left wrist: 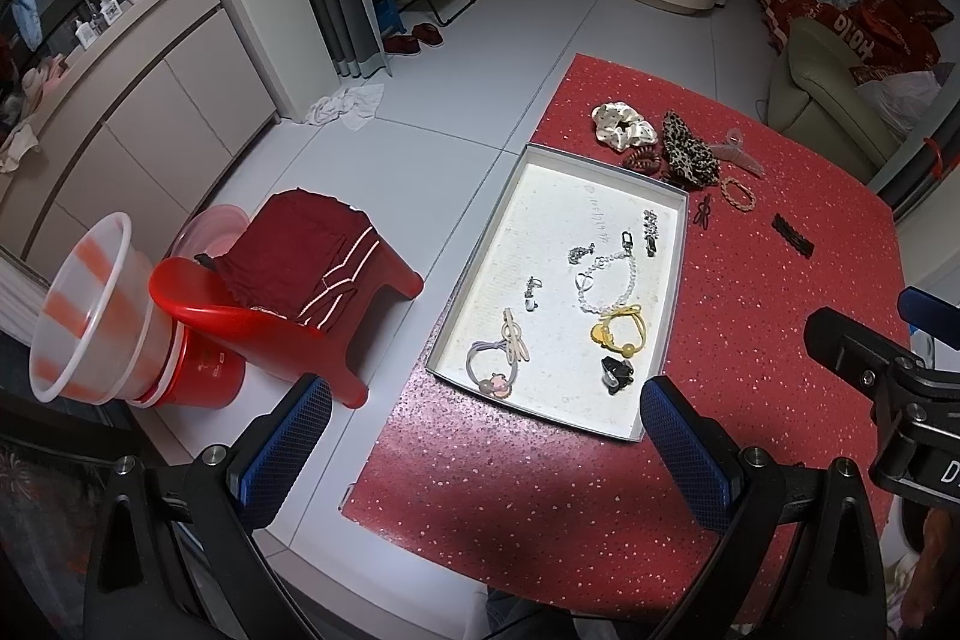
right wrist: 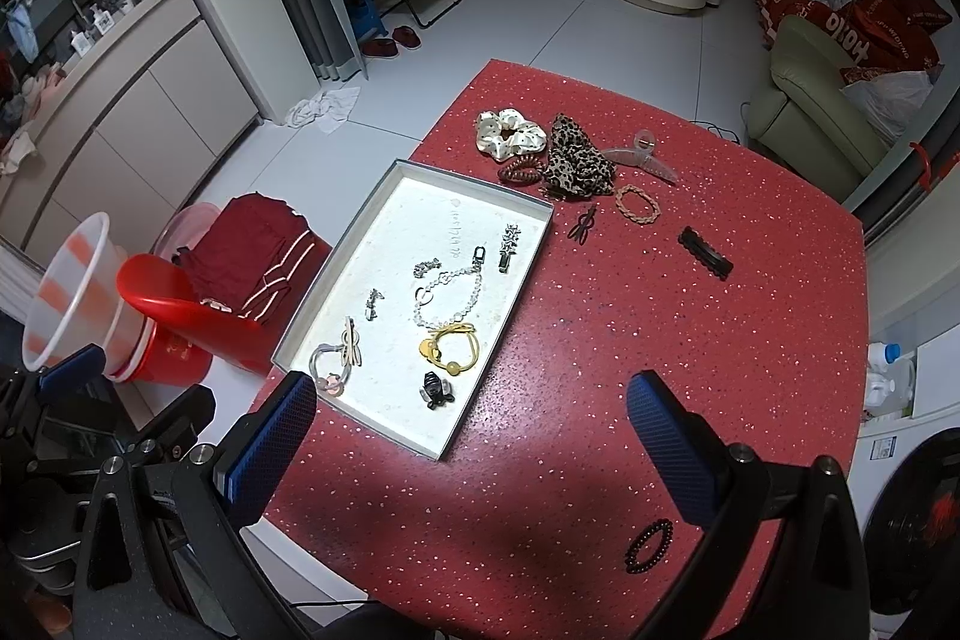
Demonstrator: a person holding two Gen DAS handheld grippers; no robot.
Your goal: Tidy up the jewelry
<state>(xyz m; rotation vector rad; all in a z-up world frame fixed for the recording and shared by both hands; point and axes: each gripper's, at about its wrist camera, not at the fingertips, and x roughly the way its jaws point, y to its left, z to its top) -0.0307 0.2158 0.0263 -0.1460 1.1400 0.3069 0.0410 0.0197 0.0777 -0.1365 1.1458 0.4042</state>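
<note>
Both grippers are just hanging over the near edge of the table with nothing in them. The left hand-held gripper (left wrist: 486, 436) has its blue, mesh-textured pads spread wide, and the right hand-held gripper (right wrist: 474, 430) is spread wide and empty too.

The table (right wrist: 690, 340) is covered in a red glittery sheet with little sparkly flecks all over. Right by the right gripper's finger there's a black beaded bracelet (right wrist: 649, 545), lying flat on the glitter.

Further out is the shallow rectangular tray (right wrist: 312, 307), grey rim, white foamy-looking lining. Inside it: a small black clip (right wrist: 435, 388) closest to the near end, a yellow hair tie (right wrist: 453, 347) with round beads, a clear beaded chain (right wrist: 450, 295) with a metal clasp, a pale hair tie (right wrist: 327, 367) with a pinkish charm, a silver star clip (right wrist: 509, 244), plus two tiny silvery bits I honestly can't make out, maybe earrings.

Past the tray, loose on the table: a white satin scrunchie (right wrist: 510, 133) with dots, a leopard-print scrunchie (right wrist: 576, 157), a brown spiral coil tie (right wrist: 521, 171), a clear plastic claw clip (right wrist: 642, 155), a braided tan hair band (right wrist: 637, 204), a small dark clip (right wrist: 583, 223), and off to the right a black wavy-edged barrette (right wrist: 705, 253).

On the floor left of the table sits a red plastic stool (left wrist: 288, 304) with dark red folded cloth on it, next to stacked plastic basins (left wrist: 90, 310).
</note>
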